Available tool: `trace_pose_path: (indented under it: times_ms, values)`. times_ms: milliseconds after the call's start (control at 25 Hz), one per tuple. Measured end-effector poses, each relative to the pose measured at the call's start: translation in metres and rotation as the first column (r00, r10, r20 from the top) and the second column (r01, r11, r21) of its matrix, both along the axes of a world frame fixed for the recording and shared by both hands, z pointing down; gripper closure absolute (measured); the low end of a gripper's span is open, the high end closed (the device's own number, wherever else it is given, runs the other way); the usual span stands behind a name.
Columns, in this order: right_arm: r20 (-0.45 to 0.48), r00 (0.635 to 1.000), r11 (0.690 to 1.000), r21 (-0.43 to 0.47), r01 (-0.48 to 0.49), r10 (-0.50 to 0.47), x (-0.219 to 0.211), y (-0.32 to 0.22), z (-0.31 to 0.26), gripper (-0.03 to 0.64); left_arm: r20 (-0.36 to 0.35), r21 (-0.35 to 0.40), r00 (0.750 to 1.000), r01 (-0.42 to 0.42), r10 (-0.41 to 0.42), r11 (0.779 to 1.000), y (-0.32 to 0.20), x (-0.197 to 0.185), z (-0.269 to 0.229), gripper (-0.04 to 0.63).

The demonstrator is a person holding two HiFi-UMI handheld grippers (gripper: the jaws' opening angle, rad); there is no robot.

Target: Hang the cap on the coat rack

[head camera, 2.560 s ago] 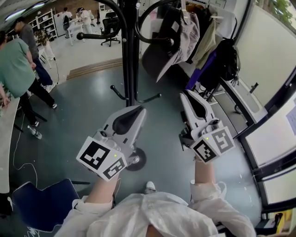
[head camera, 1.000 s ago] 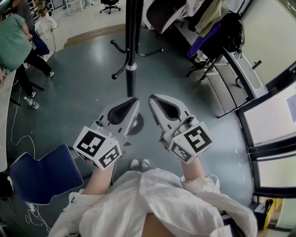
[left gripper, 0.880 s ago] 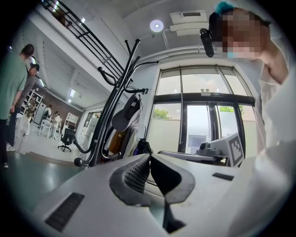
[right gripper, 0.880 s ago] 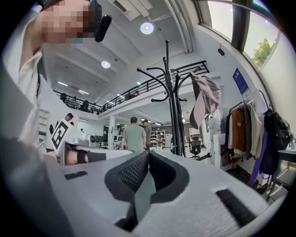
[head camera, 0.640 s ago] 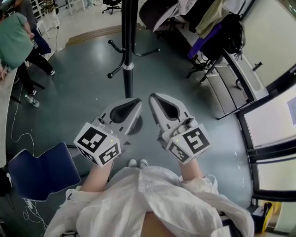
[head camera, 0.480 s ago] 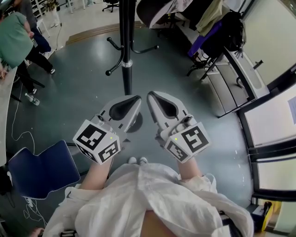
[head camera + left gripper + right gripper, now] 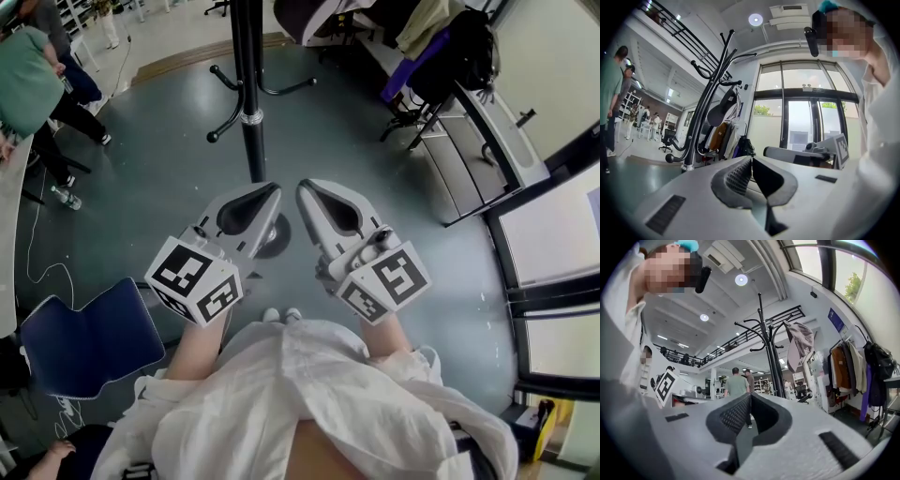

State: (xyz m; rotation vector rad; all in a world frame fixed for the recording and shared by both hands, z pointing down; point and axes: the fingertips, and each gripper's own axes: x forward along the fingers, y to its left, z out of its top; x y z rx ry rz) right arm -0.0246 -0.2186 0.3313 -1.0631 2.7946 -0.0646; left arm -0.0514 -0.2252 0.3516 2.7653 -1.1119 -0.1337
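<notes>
- Both of my tongs are clenched and empty. The left gripper [image 7: 270, 190] shows its ribbed pads pressed tip to tip in its own view, and the right gripper [image 7: 305, 187] shows the same in its view.
- In the head view the two sit side by side at mid-frame. Their tips are near each other but apart, and both point toward 12 o'clock above the grey floor [image 7: 375, 141].
- The cap [image 7: 800, 342] hangs high on the coat rack [image 7: 250, 103], well apart from both grippers.
- In the right gripper view the cap is at about 1 o'clock from the jaw tips. It is just right of the black pole, with its crown drooping down.
- In the left gripper view the cap reads as a dark shape at about 11 o'clock from the tips, set against the rack's curved arms.
- In the head view the rack's pole rises at 12 o'clock from my grippers. Its round base [image 7: 275, 236] is just beyond the left gripper and partly covered by it.
- A blue chair [image 7: 80, 342] is at 8 o'clock.
- A person in a green shirt [image 7: 33, 89] stands at 10 o'clock, near the frame edge.
- A black backpack [image 7: 462, 52] hangs among clothes at 2 o'clock.
</notes>
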Motion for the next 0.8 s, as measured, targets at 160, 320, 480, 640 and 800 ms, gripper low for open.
trace_pose_path:
  times_ms: [160,320,480,640,800]
  values:
    - [-0.037,0.999,1.000,-0.005,-0.012,0.011,0.001,-0.002,0.003,0.609,-0.010,0.003,1.000,0.019,-0.019,1.000,0.000,-0.003,-0.004,0.580]
    - [-0.075,0.997,1.000,-0.022,-0.016,0.015,0.000,-0.004,0.013,0.611,-0.018,-0.009,0.999,0.031,-0.031,0.999,-0.003,-0.004,0.001,0.580]
    - [-0.093,0.996,0.999,-0.035,-0.018,0.015,0.001,-0.007,0.018,0.611,-0.020,-0.032,0.999,0.027,-0.027,0.999,-0.001,-0.001,0.000,0.580]
    - [-0.062,0.998,0.999,-0.032,0.022,-0.024,-0.004,-0.002,0.015,0.609,-0.016,-0.049,1.000,0.019,-0.019,0.999,0.002,0.000,-0.001,0.580]
    - [-0.055,0.998,0.999,-0.043,0.015,-0.018,-0.003,-0.002,0.018,0.610,-0.025,-0.044,1.000,-0.001,-0.001,0.999,0.004,0.003,0.005,0.580]
